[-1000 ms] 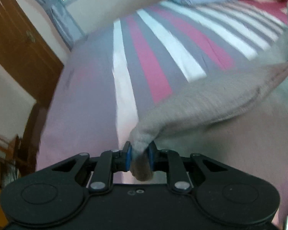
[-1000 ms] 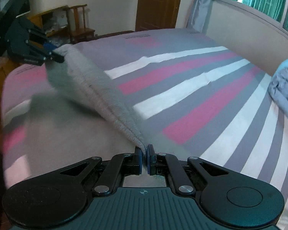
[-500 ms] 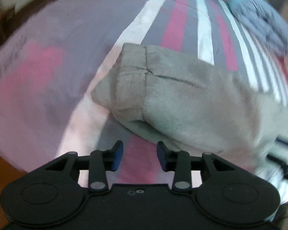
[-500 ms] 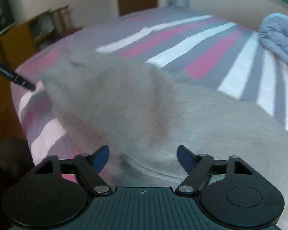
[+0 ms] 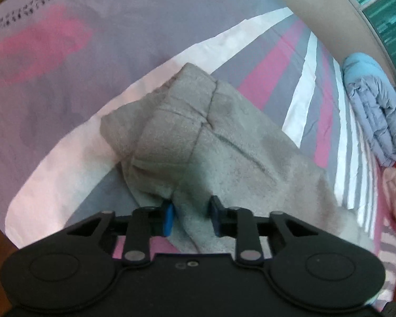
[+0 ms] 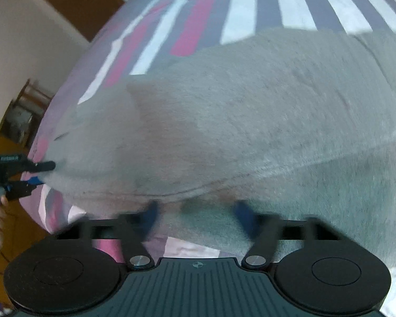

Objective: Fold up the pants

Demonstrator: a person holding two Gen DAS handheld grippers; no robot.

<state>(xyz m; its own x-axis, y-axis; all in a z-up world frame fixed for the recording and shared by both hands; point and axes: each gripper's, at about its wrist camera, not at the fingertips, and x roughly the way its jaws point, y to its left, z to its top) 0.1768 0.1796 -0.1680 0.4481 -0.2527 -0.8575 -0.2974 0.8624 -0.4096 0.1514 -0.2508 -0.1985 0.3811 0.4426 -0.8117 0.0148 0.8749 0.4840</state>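
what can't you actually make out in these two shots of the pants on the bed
- Right wrist view: the right gripper fingers are motion-blurred, so contact with the grey pants is unclear.
- Left wrist view: the left gripper body hides the pants' near edge.
- Both views: the pants' far end is cut off by the frame edge.

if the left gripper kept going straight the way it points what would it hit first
The grey pants. The left gripper has just been closing, with a fold of that cloth between its pads, so it meets fabric at once; the striped bed sheet probably lies right beneath.
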